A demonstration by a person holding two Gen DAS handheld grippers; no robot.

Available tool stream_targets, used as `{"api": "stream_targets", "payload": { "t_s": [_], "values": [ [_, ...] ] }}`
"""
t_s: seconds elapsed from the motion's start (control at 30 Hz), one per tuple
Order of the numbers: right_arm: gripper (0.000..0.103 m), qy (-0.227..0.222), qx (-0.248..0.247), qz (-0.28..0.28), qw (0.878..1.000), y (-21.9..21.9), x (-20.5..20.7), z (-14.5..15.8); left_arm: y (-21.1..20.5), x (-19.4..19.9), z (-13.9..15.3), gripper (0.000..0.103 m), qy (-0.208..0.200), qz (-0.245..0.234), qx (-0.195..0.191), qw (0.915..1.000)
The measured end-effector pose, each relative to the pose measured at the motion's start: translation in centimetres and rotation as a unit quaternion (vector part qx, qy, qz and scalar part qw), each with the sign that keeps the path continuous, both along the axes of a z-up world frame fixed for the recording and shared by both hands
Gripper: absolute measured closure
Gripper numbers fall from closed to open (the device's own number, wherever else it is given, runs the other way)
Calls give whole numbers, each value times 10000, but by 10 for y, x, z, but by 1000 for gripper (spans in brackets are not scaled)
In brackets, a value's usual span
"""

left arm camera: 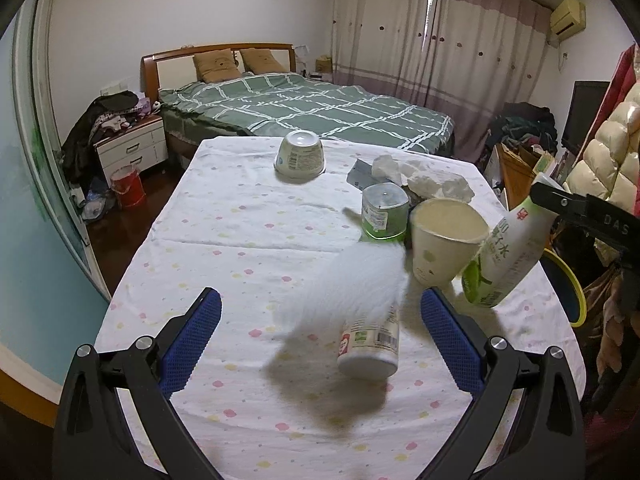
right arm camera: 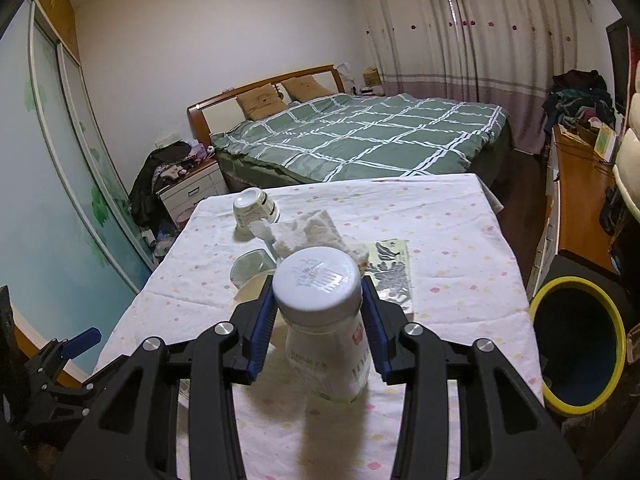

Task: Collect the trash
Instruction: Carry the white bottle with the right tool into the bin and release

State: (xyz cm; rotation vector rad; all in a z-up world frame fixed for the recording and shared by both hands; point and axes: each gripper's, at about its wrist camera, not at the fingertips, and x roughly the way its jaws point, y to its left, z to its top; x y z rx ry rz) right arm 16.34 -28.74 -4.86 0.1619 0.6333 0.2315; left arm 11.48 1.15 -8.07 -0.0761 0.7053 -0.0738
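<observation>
I have the white plastic drink bottle with the green label and grey cap (right arm camera: 326, 320) clamped between the blue pads of my right gripper (right arm camera: 320, 316), gripped just below the cap. It hangs clear of the surface (right arm camera: 460, 240), which is covered in a white dotted cloth, with its long axis tilted: cap up toward the camera, base down and away. In the left wrist view the same bottle (left arm camera: 504, 256) shows at the right edge, leaning, above the corner of the surface.

What the next move turns on, as I judge it, is the black round bin with the yellow rim (right arm camera: 576, 344): it stands on the floor just off the surface's right edge, to the right of and below the bottle, mouth facing up. So the right hand is the nearer one.

My left gripper (left arm camera: 320, 344) stands wide apart, clamped on nothing, over a second white bottle lying on its side (left arm camera: 370, 344) with a blurred white tissue (left arm camera: 352, 288) in front.
</observation>
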Motion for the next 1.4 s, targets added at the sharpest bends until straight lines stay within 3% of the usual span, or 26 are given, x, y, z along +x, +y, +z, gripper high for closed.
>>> {"api": "stream_targets", "payload": {
  "t_s": [0.37,0.67,1.03,1.4],
  "values": [
    [63,-228,102,-528,9983,-54,-16,17,-18,-2,8,5,-154,-202,84,9996],
    [63,-265,-10,-1554,9875,-140,-19,16,-40,2,11,5,-157,-388,185,9990],
    [63,220,-222,-2448,9691,-234,-5,-44,-79,11,11,5,-97,-689,381,9969],
    [62,668,-118,-2741,9593,-275,7,-100,-120,31,-1,5,106,-1020,555,9932]
  ]
}}
